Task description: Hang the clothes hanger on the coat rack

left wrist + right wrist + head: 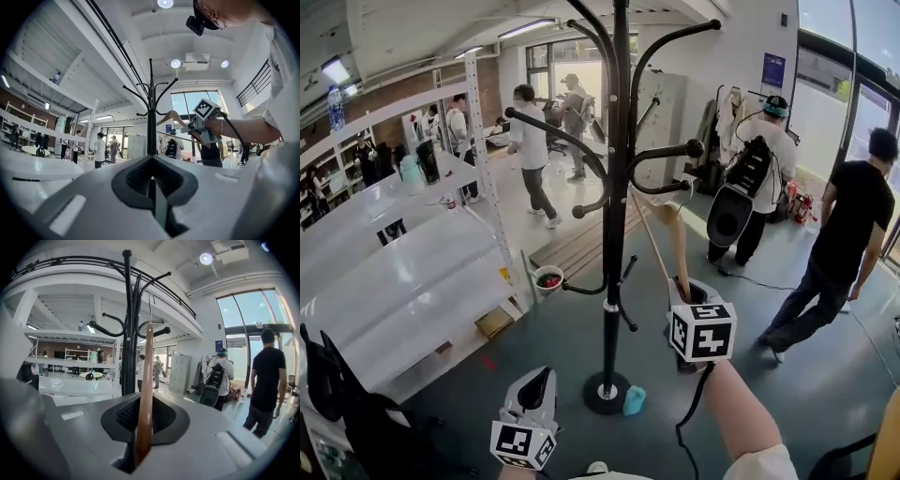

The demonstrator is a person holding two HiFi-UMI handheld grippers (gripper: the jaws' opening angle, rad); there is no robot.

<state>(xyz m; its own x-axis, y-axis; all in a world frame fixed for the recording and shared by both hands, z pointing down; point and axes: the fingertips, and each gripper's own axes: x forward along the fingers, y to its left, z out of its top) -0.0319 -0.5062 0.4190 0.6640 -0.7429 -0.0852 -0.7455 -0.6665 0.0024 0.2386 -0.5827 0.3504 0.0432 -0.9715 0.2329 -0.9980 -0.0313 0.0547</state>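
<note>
A black coat rack (617, 187) with curved arms stands on a round base (607, 392) in the middle of the head view. My right gripper (689, 292) is to the right of the pole, shut on a wooden clothes hanger (679, 246). The hanger rises toward a knobbed rack arm (675, 150). In the right gripper view the hanger (145, 394) runs up from between the jaws, and its metal hook (151, 308) is close beside the rack arms (129, 333). My left gripper (532, 394) hangs low by the base, shut on nothing, and in its own view its jaws point at the rack (151, 117).
White shelving (403, 272) fills the left side. A blue object (634, 401) lies by the rack base, and a small bowl (548, 279) sits near the shelf corner. People stand at the right (848, 244) and further back (759, 169).
</note>
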